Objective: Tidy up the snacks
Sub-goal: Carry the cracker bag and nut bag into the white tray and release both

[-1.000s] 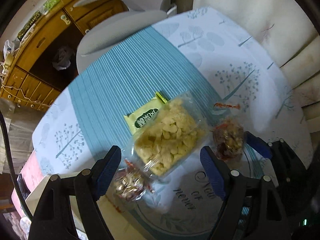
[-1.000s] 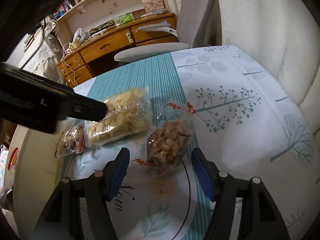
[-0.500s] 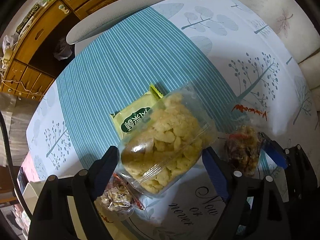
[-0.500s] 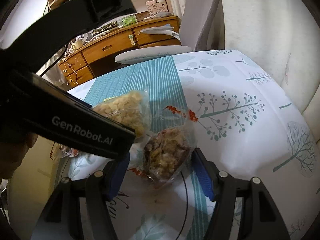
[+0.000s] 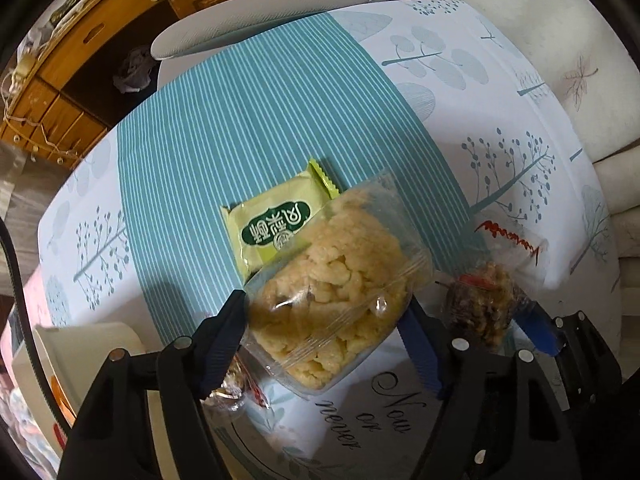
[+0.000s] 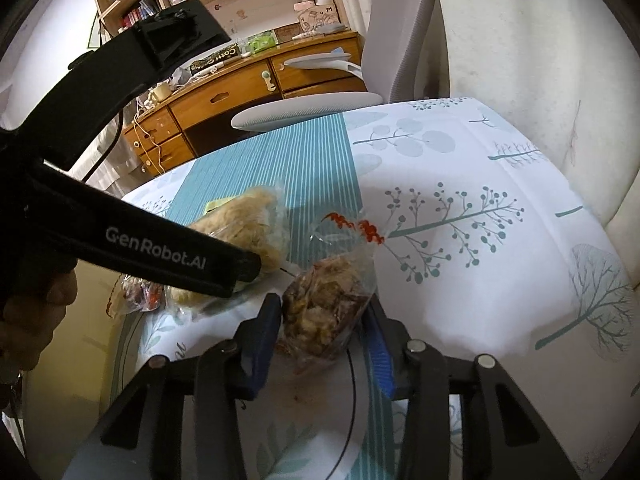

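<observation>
My left gripper point(image 5: 324, 332) is shut on a clear bag of pale yellow puffed snacks point(image 5: 336, 280), its blue pads pressing both sides. My right gripper point(image 6: 324, 336) is shut on a clear bag of brown mixed snacks point(image 6: 324, 304) tied with a red twist. That brown bag also shows in the left wrist view point(image 5: 484, 300), and the yellow bag in the right wrist view point(image 6: 244, 232). A green snack packet point(image 5: 276, 224) lies on the tablecloth behind the yellow bag. A small bag of reddish snacks point(image 6: 138, 294) lies at the left, partly hidden under my left gripper.
The table wears a white tree-print cloth with a teal striped band point(image 5: 260, 120). A grey chair point(image 6: 332, 96) stands at the far edge, a wooden desk point(image 6: 224, 100) behind it. A white cushioned seat point(image 6: 540, 60) is at the right. A white container point(image 5: 80, 360) sits at the near left.
Both grippers moved forward over their bags and closed: the left on the yellow puffed snack bag, the right on the brown snack bag. The yellow bag is squeezed narrower.
</observation>
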### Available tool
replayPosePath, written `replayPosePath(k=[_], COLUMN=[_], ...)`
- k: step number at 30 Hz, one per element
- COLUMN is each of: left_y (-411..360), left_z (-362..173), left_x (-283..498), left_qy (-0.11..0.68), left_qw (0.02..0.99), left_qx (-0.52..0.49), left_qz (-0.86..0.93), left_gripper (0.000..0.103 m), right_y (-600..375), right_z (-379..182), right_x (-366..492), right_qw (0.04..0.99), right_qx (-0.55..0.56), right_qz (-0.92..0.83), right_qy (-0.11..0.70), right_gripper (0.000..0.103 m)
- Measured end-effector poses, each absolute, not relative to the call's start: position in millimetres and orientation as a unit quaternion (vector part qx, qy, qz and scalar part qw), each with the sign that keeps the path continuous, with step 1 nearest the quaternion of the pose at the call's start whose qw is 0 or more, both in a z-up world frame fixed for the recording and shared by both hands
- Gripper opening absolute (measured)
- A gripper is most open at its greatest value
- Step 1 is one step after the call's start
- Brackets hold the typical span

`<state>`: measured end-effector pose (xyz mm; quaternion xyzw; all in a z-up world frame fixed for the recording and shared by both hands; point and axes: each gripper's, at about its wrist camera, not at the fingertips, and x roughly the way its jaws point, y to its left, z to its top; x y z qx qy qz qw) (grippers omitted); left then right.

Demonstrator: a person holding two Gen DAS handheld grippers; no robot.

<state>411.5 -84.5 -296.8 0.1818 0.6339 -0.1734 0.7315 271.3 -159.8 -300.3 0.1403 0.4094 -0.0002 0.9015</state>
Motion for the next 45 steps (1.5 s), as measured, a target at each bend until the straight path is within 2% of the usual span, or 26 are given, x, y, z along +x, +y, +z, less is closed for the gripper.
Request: replayPosePath(k=[11,24,33,45], left_y=[-59.7,3.2,83.8,193.9], left_z=[-254.3,-183.0,-151.1,-147.7], left_x=[390.7,352.9,318.1,287.9], left_qy=[0.627,0.597,0.573,0.551], left_qw=[0.747,0.778,0.801,0.823], left_qx=[0.130,0.071,0.019,-0.051], left_qz=[-0.177,-0.185,-0.170,-0.127], left_gripper=[0.073,0.073,0.073,0.073], right_y=[-158.0,-122.9,-69.1,11.9], right_z=[-282.8,-226.9,-194.9,-171.8], right_x=[256.0,224.9,198.9,179.1], right_qw=[0.902,0.921,0.935,0.942], right_qx=[0.142,0.137,0.128,0.112], right_qz=[-0.011,-0.029,-0.011,0.051], right_qy=[0.408,0.363,0.331,0.312], right_gripper=[0.037,0.037,0.037,0.037])
